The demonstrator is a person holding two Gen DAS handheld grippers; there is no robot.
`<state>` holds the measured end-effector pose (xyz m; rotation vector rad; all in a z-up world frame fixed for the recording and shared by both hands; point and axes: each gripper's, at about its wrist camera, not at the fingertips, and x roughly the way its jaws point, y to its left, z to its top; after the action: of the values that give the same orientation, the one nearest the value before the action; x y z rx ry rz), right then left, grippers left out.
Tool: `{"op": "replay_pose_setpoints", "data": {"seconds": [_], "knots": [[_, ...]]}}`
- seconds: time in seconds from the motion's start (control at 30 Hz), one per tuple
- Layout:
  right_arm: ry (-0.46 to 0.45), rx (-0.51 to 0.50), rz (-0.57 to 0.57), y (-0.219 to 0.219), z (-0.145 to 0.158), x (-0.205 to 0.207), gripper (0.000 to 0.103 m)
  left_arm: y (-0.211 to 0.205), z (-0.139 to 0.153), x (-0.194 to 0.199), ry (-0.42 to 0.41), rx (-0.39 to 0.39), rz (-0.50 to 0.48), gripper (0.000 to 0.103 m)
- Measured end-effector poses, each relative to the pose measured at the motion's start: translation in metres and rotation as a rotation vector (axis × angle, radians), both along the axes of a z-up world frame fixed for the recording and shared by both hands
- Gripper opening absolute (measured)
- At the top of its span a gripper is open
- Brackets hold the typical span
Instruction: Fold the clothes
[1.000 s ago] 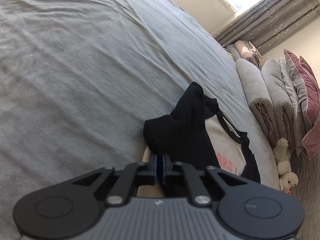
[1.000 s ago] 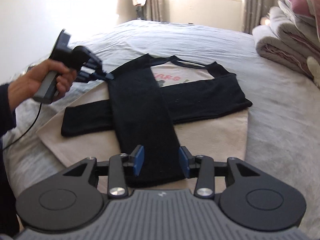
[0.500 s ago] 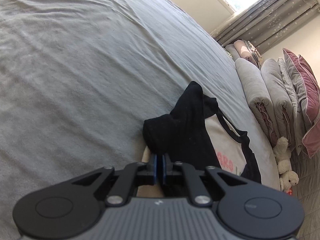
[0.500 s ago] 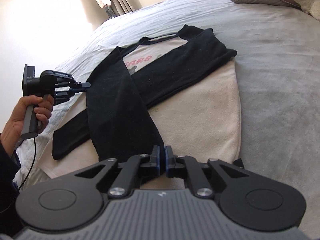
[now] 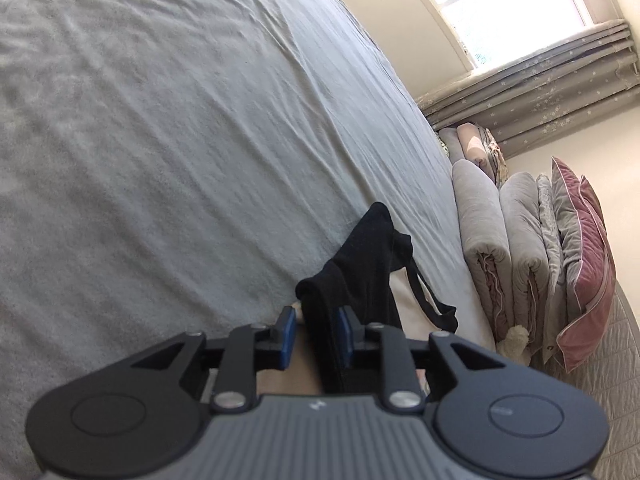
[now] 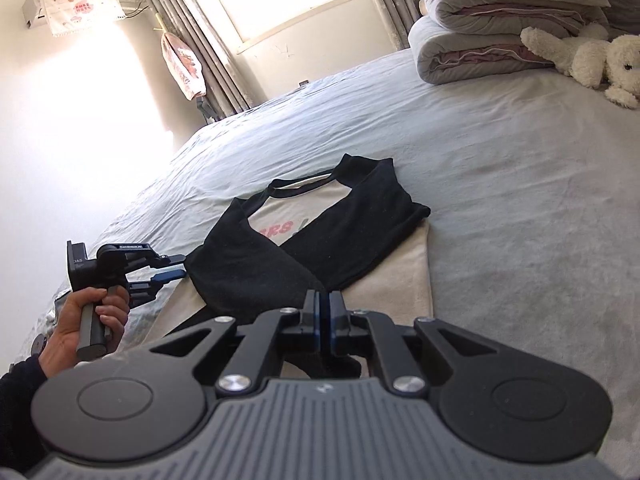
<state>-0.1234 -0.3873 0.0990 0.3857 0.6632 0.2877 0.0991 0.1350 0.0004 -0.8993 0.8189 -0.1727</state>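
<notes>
Left wrist view: our left gripper point(image 5: 316, 334) has its jaws parted around the black sleeve point(image 5: 352, 280), not pinching it; the fabric could slip free if we pull away.

Right wrist view: our right gripper point(image 6: 324, 318) is clamped on the sleeve's end, lifted over the shirt point(image 6: 344, 240), which lies on the bed point(image 6: 520, 200). A hard tug could drag the shirt askew. Our left hand point(image 6: 90, 320) holds its handle upright at the shirt's left edge.

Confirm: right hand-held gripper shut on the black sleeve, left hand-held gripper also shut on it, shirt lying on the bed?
Not quite. The left hand-held gripper is open: the left wrist view shows a gap between its blue pads, with black fabric in between. The right hand-held gripper is shut on the black sleeve, and the shirt lies on the bed.
</notes>
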Motion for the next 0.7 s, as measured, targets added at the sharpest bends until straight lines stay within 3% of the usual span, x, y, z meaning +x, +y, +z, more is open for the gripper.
{"op": "replay_pose_setpoints", "data": {"seconds": [0.1,0.37,0.6,0.67,0.7], "knots": [[0.038,0.011,-0.041,-0.003,-0.011,0.004,0.007,-0.006,-0.001,0.002,-0.008,0.032,0.000,0.025],[0.019,0.106,-0.168,-0.032,-0.003,-0.002,0.007,0.000,-0.007,0.008,-0.022,0.028,0.036,0.025],[0.041,0.165,-0.244,-0.044,-0.015,0.005,0.007,0.012,0.013,0.002,-0.067,0.007,0.050,0.025],[0.039,0.179,-0.268,-0.049,-0.017,0.008,0.007,0.009,0.021,0.003,-0.070,0.070,0.003,0.025],[0.038,0.182,-0.274,-0.050,-0.017,0.009,0.007,0.004,0.025,0.005,-0.060,0.140,-0.038,0.025]]}}
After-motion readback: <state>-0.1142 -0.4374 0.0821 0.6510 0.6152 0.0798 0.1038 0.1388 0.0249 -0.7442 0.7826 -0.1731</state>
